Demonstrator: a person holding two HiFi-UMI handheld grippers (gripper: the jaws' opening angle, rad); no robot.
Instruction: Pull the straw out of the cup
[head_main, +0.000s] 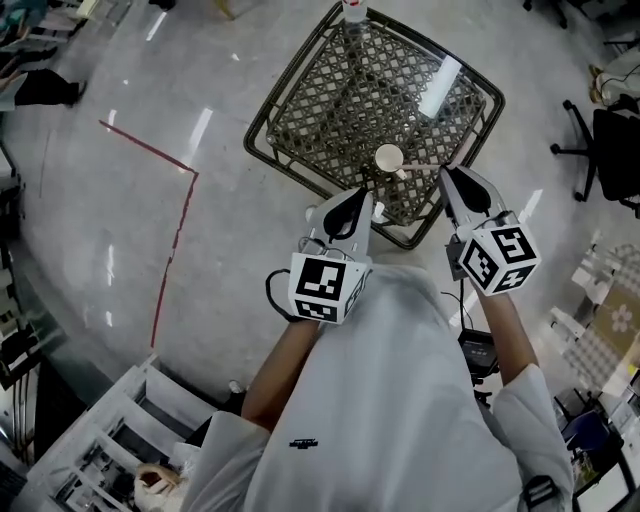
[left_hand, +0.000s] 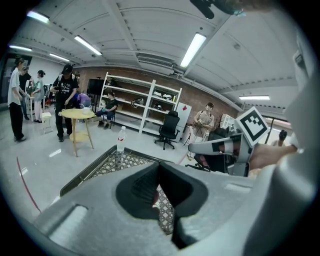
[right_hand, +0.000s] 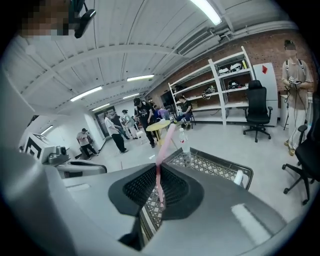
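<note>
A pale paper cup stands near the front edge of the dark lattice table. My right gripper is shut on a thin pink straw, which pokes up past the pads and bends away at the top. In the head view the straw runs from those tips leftward to the cup's rim; whether its end is inside the cup is unclear. My left gripper hovers just in front and to the left of the cup. Its pads meet at the tips, and nothing is clearly held.
A clear water bottle stands at the table's far corner and a white roll lies at its right side. Office chairs stand to the right, red tape marks the floor at left, and people stand around a round yellow table.
</note>
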